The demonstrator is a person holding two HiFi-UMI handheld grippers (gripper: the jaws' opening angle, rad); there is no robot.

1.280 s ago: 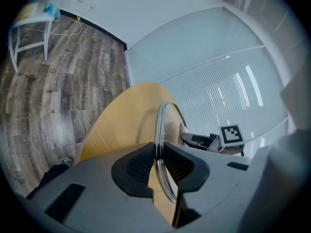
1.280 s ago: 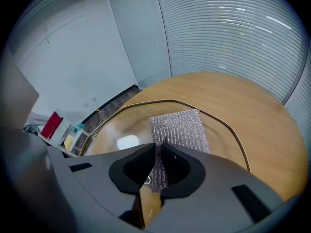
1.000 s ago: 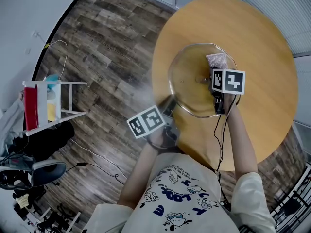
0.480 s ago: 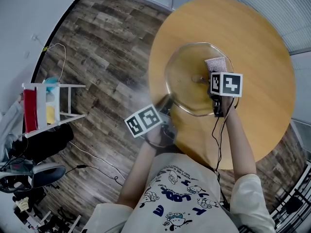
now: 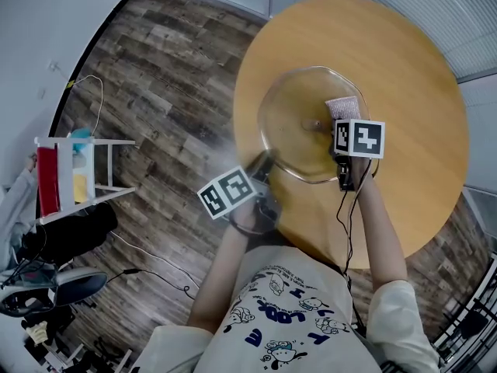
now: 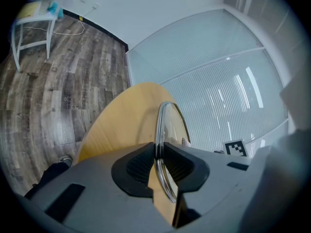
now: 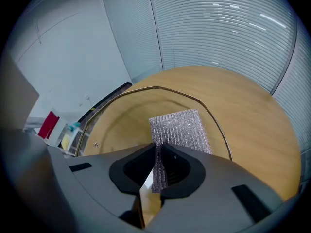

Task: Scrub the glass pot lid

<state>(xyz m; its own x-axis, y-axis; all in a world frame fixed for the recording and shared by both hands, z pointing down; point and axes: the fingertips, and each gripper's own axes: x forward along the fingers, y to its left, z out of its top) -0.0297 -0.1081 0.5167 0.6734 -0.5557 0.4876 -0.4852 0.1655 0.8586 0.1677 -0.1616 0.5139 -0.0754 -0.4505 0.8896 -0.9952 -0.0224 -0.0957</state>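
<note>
A person works at a glass pot lid over a round wooden bench, a gripper in each hand, midway through the scrubbing step. The left gripper has its fingers clamped on the lid's metal rim at the edge on the person's side of the lid's knob, bracing the lid. The right gripper comes down steeply just right of the knob, its fingers closed on one edge of a silvery scouring pad. The free part of the pad lies spread on the glass beyond the knob, inside the rim. From the head view the lid sits toward the person's side of the bench; whether its far rim, beyond the knob, rests on the wood or hangs just clear of it is hard to judge from these angles. The glass to the left of the knob looks unreached by the pad, so much of the job probably remains. The next move, by this reading, calls for the pad to be pressed flat and swept around the knob toward that side. The left grip must hold firm against the push, since a pad pinched by one edge could fold or slip.
</note>
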